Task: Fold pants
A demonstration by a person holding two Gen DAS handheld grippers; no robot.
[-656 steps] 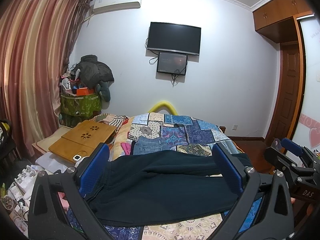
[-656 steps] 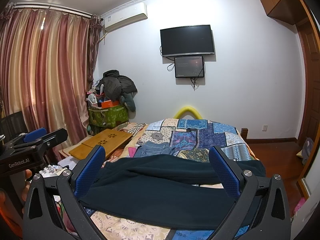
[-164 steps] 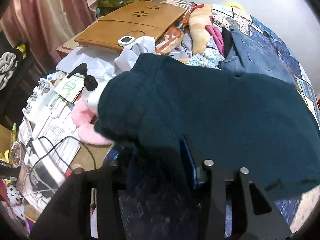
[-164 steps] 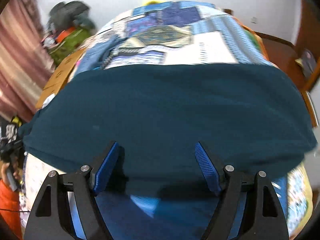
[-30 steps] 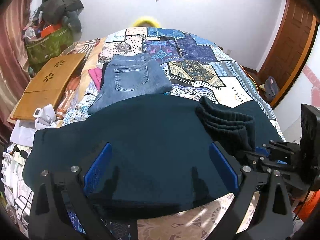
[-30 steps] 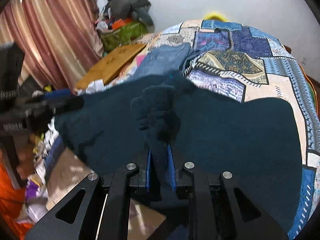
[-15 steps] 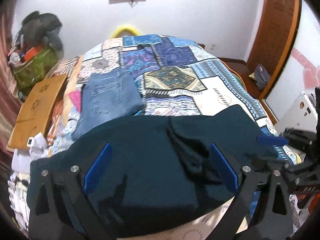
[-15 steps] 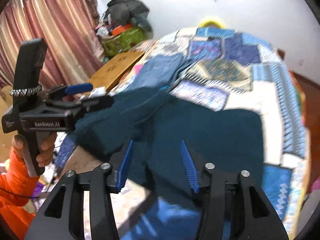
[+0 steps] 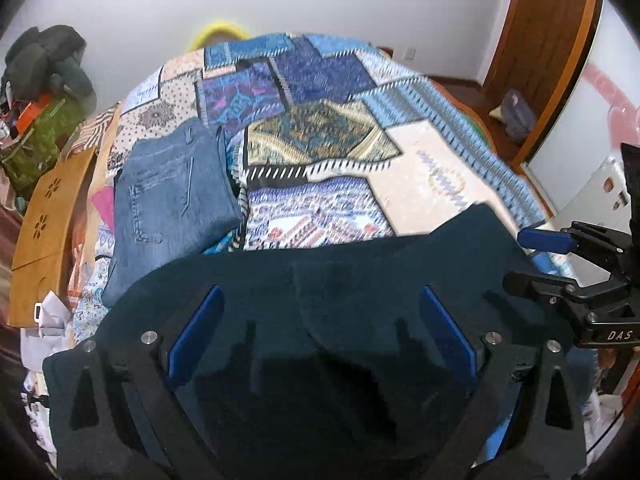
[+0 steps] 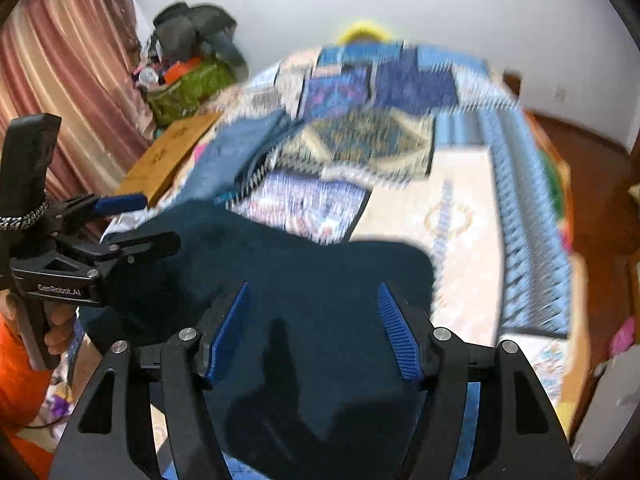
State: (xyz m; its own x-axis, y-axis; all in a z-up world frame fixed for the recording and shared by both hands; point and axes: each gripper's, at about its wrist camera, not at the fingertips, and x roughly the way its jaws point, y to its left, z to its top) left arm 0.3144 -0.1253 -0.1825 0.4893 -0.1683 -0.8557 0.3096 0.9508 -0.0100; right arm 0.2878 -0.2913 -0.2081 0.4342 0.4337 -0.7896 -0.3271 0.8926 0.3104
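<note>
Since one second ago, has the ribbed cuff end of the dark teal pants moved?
Yes. The dark teal pants now lie flat before the folded blue jeans; the cuff bunch went down from the open right gripper, leftward.

Left wrist view: from the bed's foot, tilted down, close over the dark pants (image 9: 340, 320); patchwork quilt (image 9: 320, 148) runs to 12 o'clock, right gripper (image 9: 536, 256) at 3 o'clock.
Right wrist view: same end, facing likewise, blurred; left gripper (image 10: 132, 224) at 9 o'clock.
Shared: pants, quilt, folded jeans (image 9: 172, 200) at 10 o'clock, far wall.
</note>
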